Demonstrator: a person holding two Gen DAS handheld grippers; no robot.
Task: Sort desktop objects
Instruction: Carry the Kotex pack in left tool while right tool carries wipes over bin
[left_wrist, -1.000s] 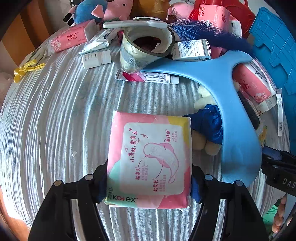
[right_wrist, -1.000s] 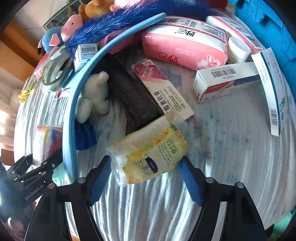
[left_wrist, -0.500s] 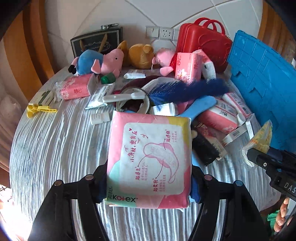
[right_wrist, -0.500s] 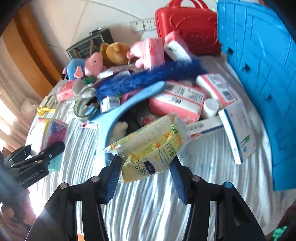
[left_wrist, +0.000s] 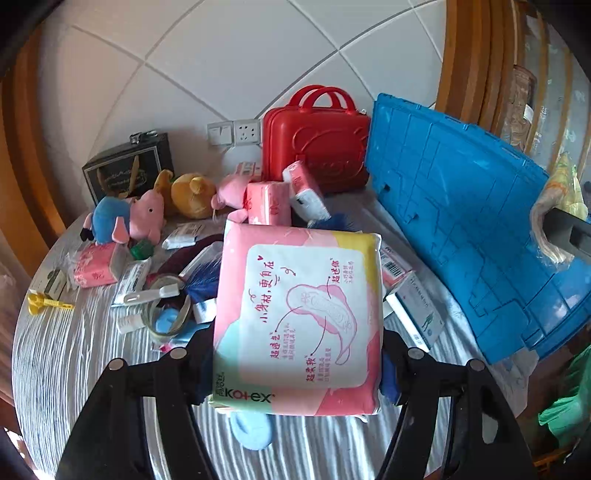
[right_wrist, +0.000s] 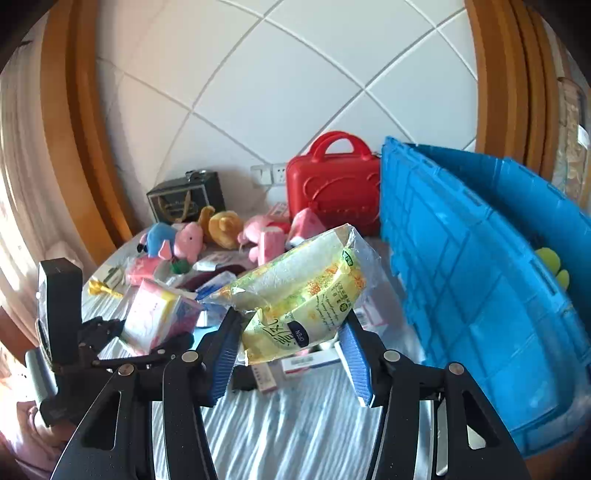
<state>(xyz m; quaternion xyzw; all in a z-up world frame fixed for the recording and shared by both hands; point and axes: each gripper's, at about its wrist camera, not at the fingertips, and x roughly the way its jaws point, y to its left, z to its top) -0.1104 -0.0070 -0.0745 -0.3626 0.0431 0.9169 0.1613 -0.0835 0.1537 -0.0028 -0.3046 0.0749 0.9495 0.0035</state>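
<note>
The left gripper (left_wrist: 295, 369) is clamped on a pink Kotex sanitary-pad pack (left_wrist: 297, 317), one finger against each side edge, with the printed face turned toward the camera and the pack raised clear of the striped tablecloth (left_wrist: 74, 354). Ahead of and below this gripper lies the clutter: a tape roll (left_wrist: 168, 314) to the front left, a blue-and-pink plush toy (left_wrist: 123, 221) farther ahead on the left, and a red carry case (left_wrist: 317, 144) straight ahead against the tiled wall. A blue plastic crate (left_wrist: 461, 221) stands to the right of the gripper. The right gripper (right_wrist: 291, 354) grips a yellow tissue pack (right_wrist: 299, 299) between its blue finger pads (right_wrist: 356, 363); the pack tilts upward to the right and is held above the table. The blue plastic crate rises immediately to this gripper's right, with its open rim level with the tissue pack. In the right wrist view, the left gripper and its pad pack appear to the left, at a similar height.
</note>
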